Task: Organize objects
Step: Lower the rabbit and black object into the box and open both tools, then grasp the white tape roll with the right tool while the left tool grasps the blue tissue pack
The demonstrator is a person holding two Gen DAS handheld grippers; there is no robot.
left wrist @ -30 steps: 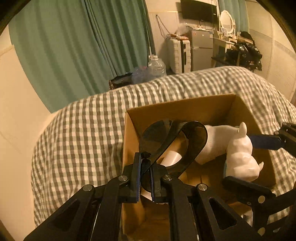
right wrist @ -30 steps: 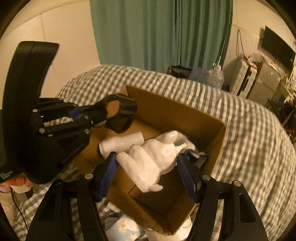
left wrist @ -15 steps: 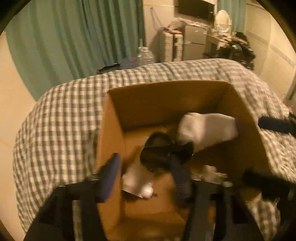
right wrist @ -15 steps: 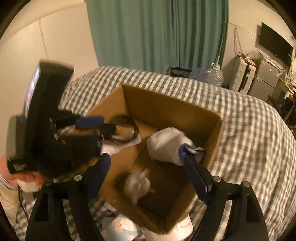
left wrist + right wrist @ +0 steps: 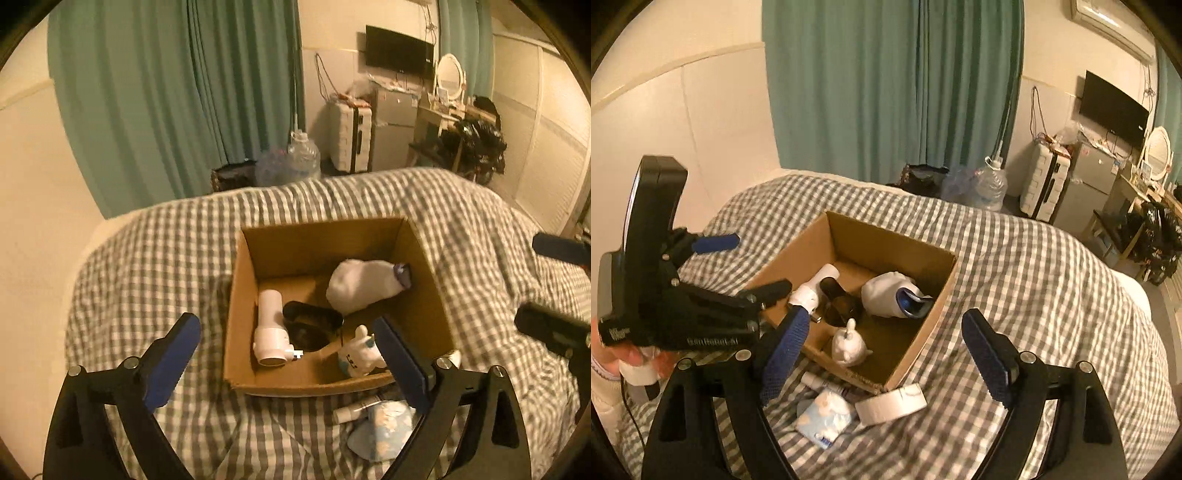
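An open cardboard box (image 5: pixel 242 332) is set on a bed covered by a grey-and-white checked blanket (image 5: pixel 147 266). Inside the box are seen a white bottle (image 5: pixel 270 332) lying along the left wall, dark sunglasses (image 5: pixel 312 323) just beside it, a white rolled sock (image 5: pixel 362 284) toward the far right corner, and a small white animal figurine (image 5: pixel 358 352) near the front wall. Outside the front wall, a roll of white tape (image 5: pixel 891 403), a pale blue packet (image 5: pixel 824 415) and a small tube (image 5: pixel 823 382) are lying on the blanket. The left hand-held gripper (image 5: pixel 288 354) and the right hand-held gripper (image 5: pixel 882 354) are both held spread wide above the box, with nothing grasped.
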